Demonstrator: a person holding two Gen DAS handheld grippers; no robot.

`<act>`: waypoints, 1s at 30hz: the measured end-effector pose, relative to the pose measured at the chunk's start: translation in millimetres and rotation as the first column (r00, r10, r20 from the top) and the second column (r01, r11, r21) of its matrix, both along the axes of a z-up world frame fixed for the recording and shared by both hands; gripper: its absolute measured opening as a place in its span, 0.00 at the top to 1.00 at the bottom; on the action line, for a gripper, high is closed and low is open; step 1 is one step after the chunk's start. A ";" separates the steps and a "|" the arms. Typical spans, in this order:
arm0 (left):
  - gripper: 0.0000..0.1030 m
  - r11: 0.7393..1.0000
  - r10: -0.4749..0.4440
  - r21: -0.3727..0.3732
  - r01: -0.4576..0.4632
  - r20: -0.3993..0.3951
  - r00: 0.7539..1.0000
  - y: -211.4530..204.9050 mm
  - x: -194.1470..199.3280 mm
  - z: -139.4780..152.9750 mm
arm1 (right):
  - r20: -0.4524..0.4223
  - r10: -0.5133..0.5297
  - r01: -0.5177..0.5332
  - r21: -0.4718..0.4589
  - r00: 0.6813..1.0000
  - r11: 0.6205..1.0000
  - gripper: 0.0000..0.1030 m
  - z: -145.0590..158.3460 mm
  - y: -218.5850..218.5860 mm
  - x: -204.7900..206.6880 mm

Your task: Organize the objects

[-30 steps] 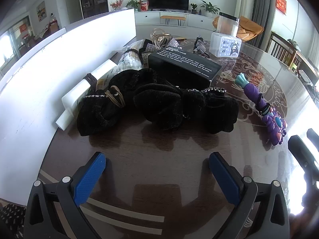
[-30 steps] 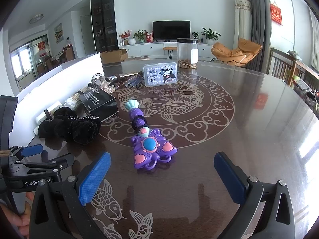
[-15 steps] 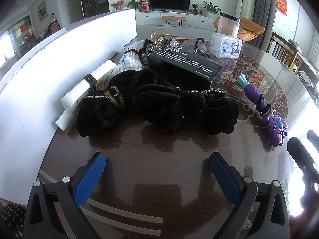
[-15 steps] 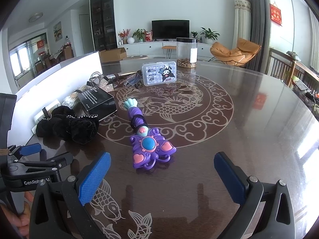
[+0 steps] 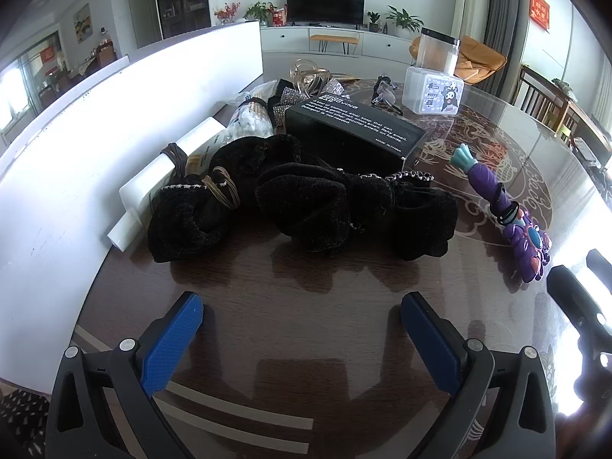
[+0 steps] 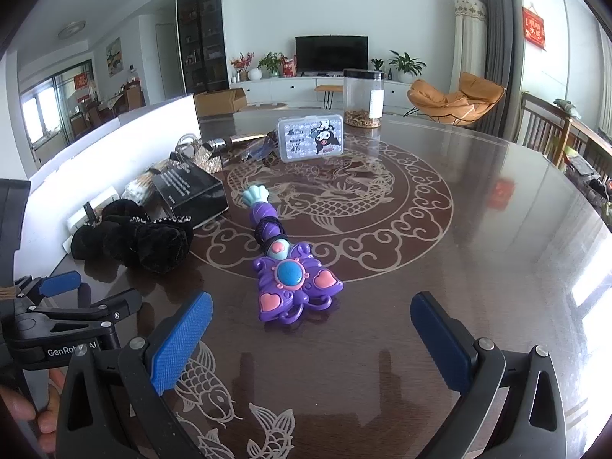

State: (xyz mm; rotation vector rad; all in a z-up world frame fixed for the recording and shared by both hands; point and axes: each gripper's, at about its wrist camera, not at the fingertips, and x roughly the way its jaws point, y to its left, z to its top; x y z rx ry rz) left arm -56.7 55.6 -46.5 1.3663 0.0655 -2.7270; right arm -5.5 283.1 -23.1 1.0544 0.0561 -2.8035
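A pile of black velvet scrunchies (image 5: 306, 206) (image 6: 134, 239) lies on the dark round table (image 5: 306, 325), just beyond my left gripper (image 5: 302, 329), which is open and empty. A purple toy wand (image 6: 285, 264) (image 5: 508, 210) with pink hearts and black hair ties on its handle lies in front of my right gripper (image 6: 311, 329), also open and empty. Behind the scrunchies sits a black box (image 5: 352, 134) (image 6: 189, 191). A clear case with a cartoon label (image 6: 311, 141) (image 5: 434, 93) stands farther back.
A tall white board (image 5: 114, 122) runs along the table's left side, with a white tube (image 5: 168, 176) against it. Sparkly hair clips (image 5: 313, 84), glasses (image 5: 384, 93) and a clear jar (image 6: 363, 97) sit toward the far side. A hand (image 6: 23, 409) holds the left gripper.
Both grippers have crept slightly forward; the wand and scrunchies sit a little nearer in view. Nothing was grasped or moved.
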 end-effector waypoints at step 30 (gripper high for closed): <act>0.00 1.000 0.003 0.000 -0.003 -0.006 1.000 -0.4 0.4 -1.4 | 0.107 0.036 -0.026 -0.092 0.994 0.995 0.00 -1.1 7.3 -30.2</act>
